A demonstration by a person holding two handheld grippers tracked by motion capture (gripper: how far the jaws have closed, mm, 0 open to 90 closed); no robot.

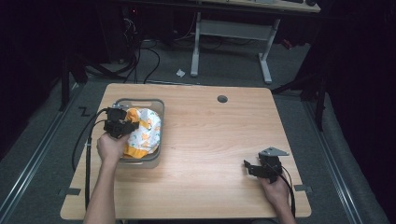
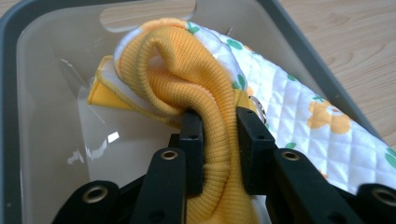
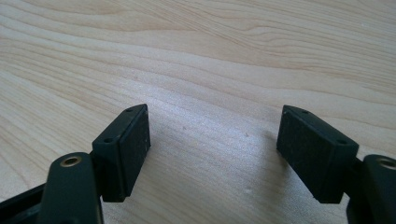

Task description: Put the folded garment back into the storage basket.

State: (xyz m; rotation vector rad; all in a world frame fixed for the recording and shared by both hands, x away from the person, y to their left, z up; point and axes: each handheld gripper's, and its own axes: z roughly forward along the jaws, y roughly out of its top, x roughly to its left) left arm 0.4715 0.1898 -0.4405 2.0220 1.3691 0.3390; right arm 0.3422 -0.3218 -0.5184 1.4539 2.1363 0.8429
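left gripper (image 2: 219,140) is clenching the yellow ribbed cuff (image 2: 187,84) of a quilted baby garment (image 1: 144,130) | garment is lying in the grey bin (image 1: 140,101) at table (image 1: 210,140) left | left gripper view is revealing the pinch | right gripper (image 3: 215,149) is hovering released over bare wood

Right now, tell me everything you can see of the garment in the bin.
The garment is soft quilted white cloth printed with orange and green shapes, with a yellow ribbed knit band. It lies crumpled in the grey bin at the table's left, filling most of it. The left gripper has its fingers pinched on the ribbed band.
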